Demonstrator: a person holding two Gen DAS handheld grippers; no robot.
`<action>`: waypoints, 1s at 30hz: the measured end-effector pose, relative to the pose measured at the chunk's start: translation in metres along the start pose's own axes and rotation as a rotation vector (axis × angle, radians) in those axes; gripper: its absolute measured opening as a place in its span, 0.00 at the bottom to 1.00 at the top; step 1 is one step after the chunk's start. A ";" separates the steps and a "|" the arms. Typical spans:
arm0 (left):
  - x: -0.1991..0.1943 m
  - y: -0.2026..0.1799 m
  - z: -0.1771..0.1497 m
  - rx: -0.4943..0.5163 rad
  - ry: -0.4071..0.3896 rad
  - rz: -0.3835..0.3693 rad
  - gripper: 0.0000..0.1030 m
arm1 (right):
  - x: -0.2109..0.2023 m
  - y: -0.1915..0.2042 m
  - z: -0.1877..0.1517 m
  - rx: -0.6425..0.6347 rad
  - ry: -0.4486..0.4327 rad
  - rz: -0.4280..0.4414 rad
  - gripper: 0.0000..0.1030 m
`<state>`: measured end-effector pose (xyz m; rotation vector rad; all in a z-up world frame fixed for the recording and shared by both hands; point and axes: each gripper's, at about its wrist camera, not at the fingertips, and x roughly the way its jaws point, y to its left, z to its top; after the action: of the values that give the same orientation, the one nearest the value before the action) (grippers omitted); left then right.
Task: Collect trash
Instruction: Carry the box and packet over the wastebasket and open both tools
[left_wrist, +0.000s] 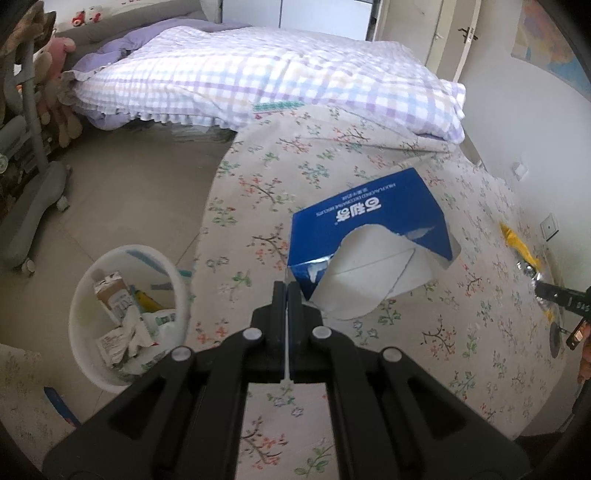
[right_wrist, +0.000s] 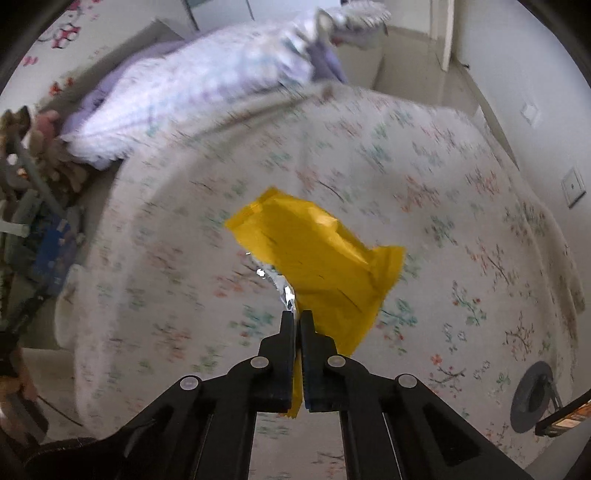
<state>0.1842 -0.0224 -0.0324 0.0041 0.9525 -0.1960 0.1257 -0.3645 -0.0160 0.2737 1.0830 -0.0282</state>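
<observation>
My left gripper (left_wrist: 286, 285) is shut on the edge of a torn blue cardboard box (left_wrist: 365, 221) and holds it up over the flowered bedspread (left_wrist: 332, 155). My right gripper (right_wrist: 297, 314) is shut on a yellow foil-lined wrapper (right_wrist: 317, 254) and holds it above the bed; the view is motion-blurred. The wrapper (left_wrist: 519, 247) and the right gripper's tip (left_wrist: 554, 293) also show at the right edge of the left wrist view. A white round trash bin (left_wrist: 85, 325) with cartons and crumpled paper inside stands on the floor, left of and below the left gripper.
A checked purple quilt (left_wrist: 280, 74) lies heaped at the far end of the bed. A grey chair base (left_wrist: 33, 206) and plush toys (left_wrist: 59, 74) stand at the left. A wall with sockets (left_wrist: 550, 225) runs along the right. A dark round object (right_wrist: 535, 395) lies on the bed near right.
</observation>
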 end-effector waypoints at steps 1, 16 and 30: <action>-0.002 0.003 0.000 -0.005 -0.002 0.003 0.01 | -0.001 0.006 0.003 -0.005 -0.009 0.011 0.04; -0.025 0.089 -0.020 -0.117 0.006 0.115 0.01 | 0.015 0.140 0.009 -0.181 -0.035 0.167 0.04; -0.019 0.171 -0.041 -0.232 0.076 0.233 0.01 | 0.058 0.247 -0.008 -0.320 0.006 0.273 0.04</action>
<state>0.1689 0.1523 -0.0549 -0.0914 1.0377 0.1312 0.1844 -0.1172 -0.0192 0.1308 1.0309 0.3865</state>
